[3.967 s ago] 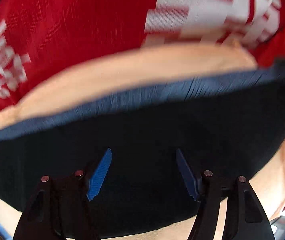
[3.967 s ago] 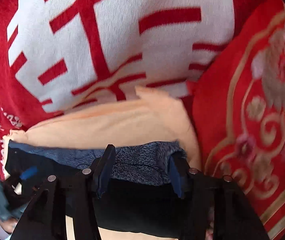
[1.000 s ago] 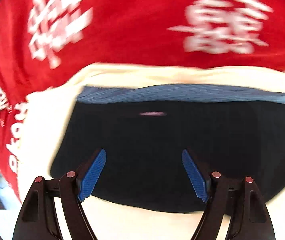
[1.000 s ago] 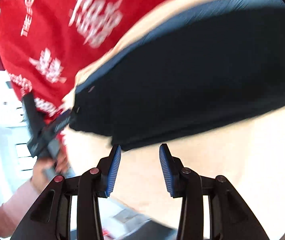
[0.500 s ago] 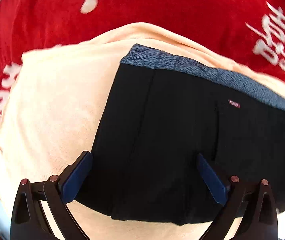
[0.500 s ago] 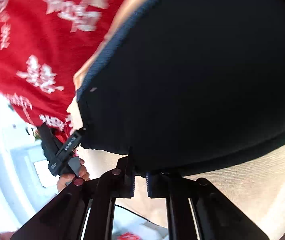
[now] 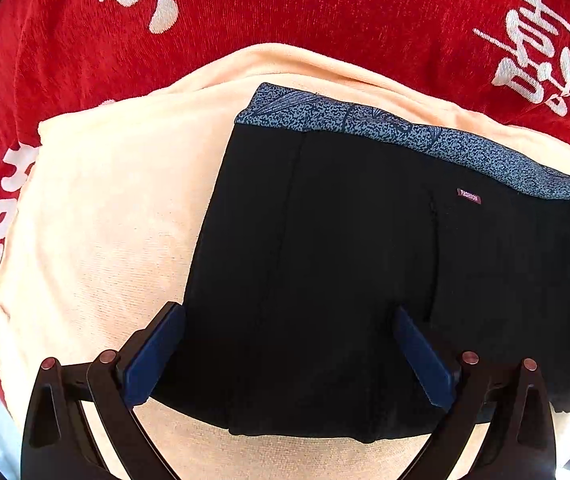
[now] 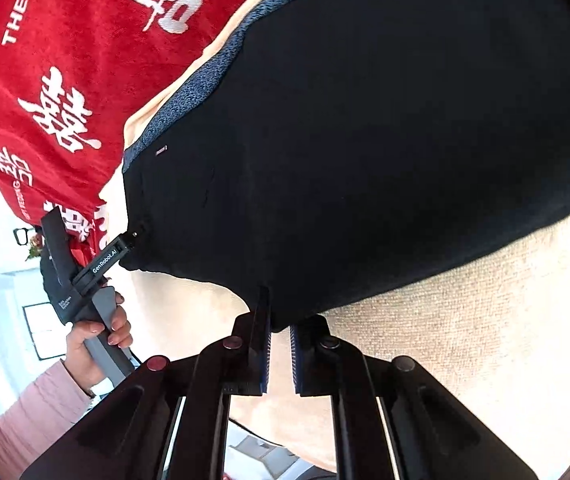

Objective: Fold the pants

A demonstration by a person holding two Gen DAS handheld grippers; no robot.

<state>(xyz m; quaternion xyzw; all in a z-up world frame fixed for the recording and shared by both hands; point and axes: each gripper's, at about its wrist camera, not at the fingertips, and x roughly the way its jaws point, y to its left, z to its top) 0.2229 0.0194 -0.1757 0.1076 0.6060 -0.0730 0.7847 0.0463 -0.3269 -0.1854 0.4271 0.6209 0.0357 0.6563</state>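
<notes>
Pants, black with a speckled blue waistband, lie flat on a cream towel over the red blanket. At their near hem the right gripper is pinched together on the fabric edge; only a thin bite, so it could slip when lifted. Left gripper stands spread wide over the hem's other end, holding nothing, so the fold may drag crooked.
</notes>
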